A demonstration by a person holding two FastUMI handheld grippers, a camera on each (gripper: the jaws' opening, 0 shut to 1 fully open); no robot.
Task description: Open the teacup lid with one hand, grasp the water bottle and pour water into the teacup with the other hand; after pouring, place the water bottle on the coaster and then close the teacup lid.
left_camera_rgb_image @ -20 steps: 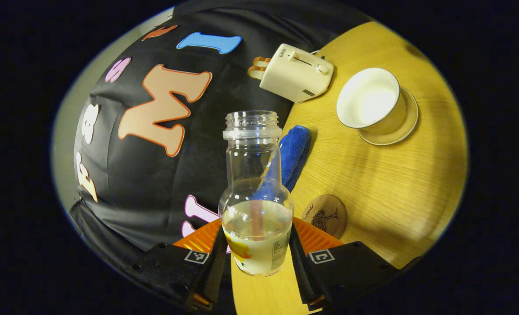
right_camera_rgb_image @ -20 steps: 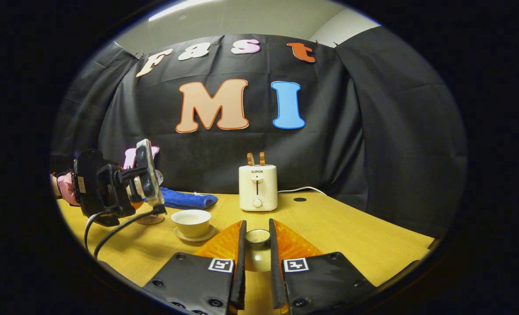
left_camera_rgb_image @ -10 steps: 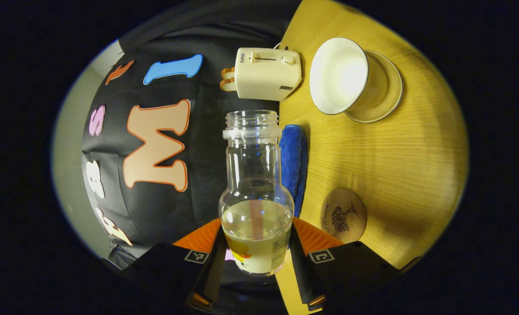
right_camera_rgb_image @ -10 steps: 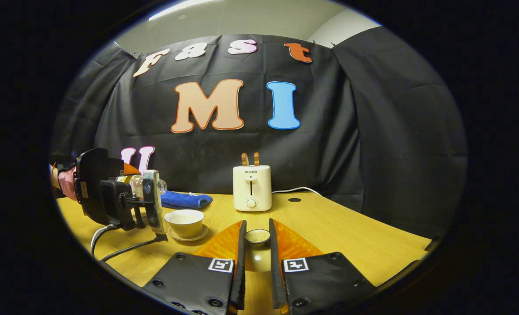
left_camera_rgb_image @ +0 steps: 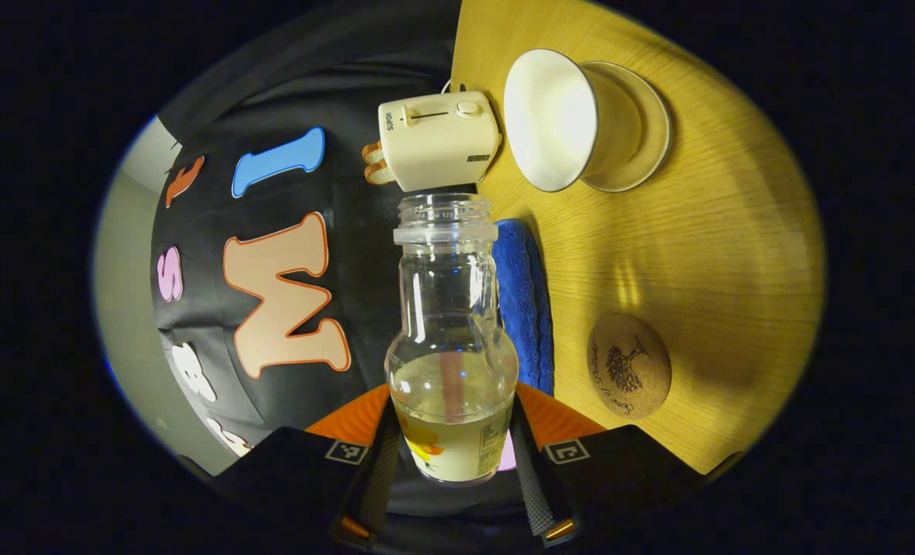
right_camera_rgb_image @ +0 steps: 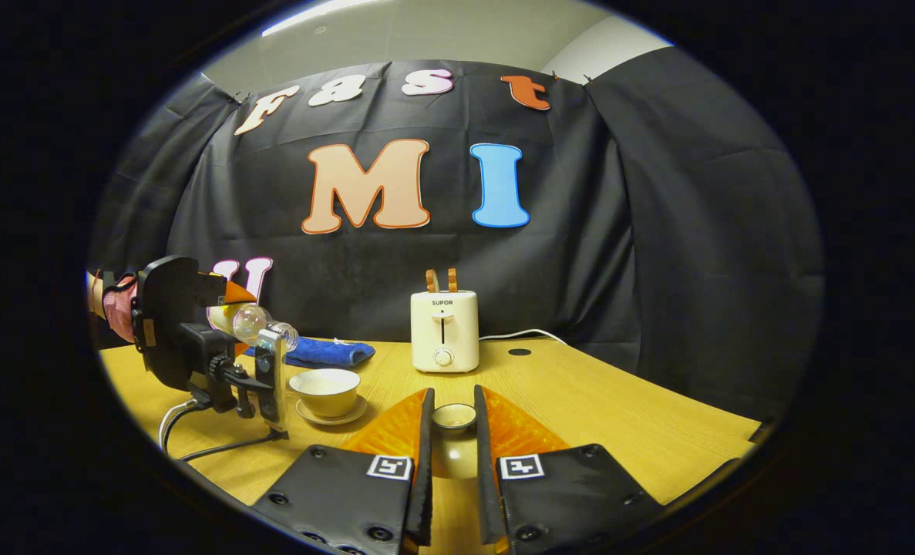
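My left gripper [left_camera_rgb_image: 449,455] is shut on a clear, capless water bottle [left_camera_rgb_image: 449,339] with water in its lower part. The bottle is tipped far over, its open mouth [left_camera_rgb_image: 444,210] short of the white teacup [left_camera_rgb_image: 553,119] on its saucer [left_camera_rgb_image: 642,127]. In the right gripper view the left gripper [right_camera_rgb_image: 195,339] hangs left of the teacup [right_camera_rgb_image: 324,389], with the bottle [right_camera_rgb_image: 260,324] tilted toward the cup. My right gripper [right_camera_rgb_image: 451,439] is shut on the teacup lid [right_camera_rgb_image: 454,417], held above the table. A round cork coaster [left_camera_rgb_image: 628,364] lies on the table.
A cream toaster [right_camera_rgb_image: 444,330] with toast in it stands at the back of the wooden table [right_camera_rgb_image: 619,416], its cord trailing right. A folded blue cloth [right_camera_rgb_image: 326,352] lies behind the teacup. A cable [right_camera_rgb_image: 195,439] hangs from the left gripper onto the table.
The left gripper has rolled further, tipping the bottle more toward the teacup and bringing it lower and closer. The right gripper with the lid has barely moved.
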